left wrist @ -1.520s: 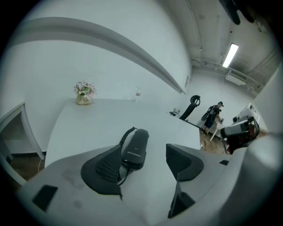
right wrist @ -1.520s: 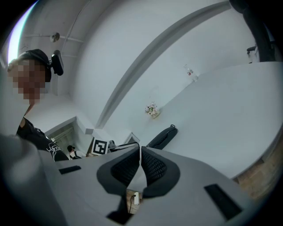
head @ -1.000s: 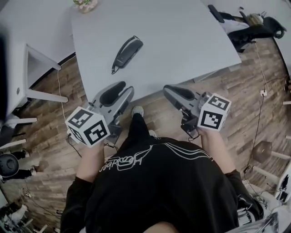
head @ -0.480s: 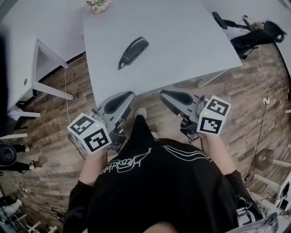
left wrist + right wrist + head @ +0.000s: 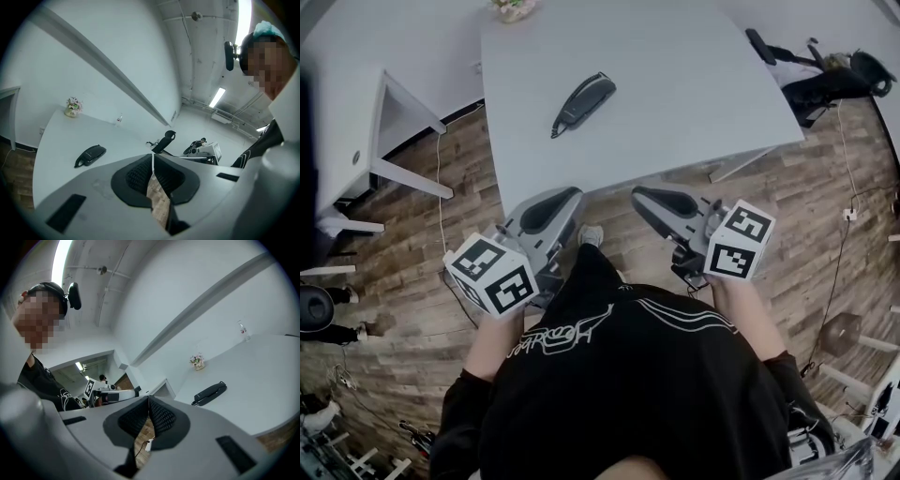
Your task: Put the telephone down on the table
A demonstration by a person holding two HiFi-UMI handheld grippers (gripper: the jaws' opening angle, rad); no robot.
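Both grippers now sit a little further back from the table's near edge than they did a second ago, and the jaws of the left gripper (image 5: pixel 555 202) have come together. Its two dark pads touch each other with nothing between them, so it holds nothing. The right gripper (image 5: pixel 654 199) is closed tight too, and it is empty as well. Both hang over the brown wooden floor (image 5: pixel 609 211), just beside the near edge of the big pale grey table (image 5: pixel 703 84). The long black telephone handset (image 5: pixel 583 103) lies flat on that table, further in, and well apart from both grippers. Nothing touches it. From the left gripper it lies ahead and a tiny bit to the right. From the right gripper it lies ahead and off to the left. The left gripper looks like the nearer one. The telephone's long side runs on a slant, with its thin end near and left and its thick end far and right. Since it already rests on the table, the job looks done. If someone wanted to pick it up again, I think the left gripper would have the shorter reach, and it would need to open first and turn to close across the slanted body.
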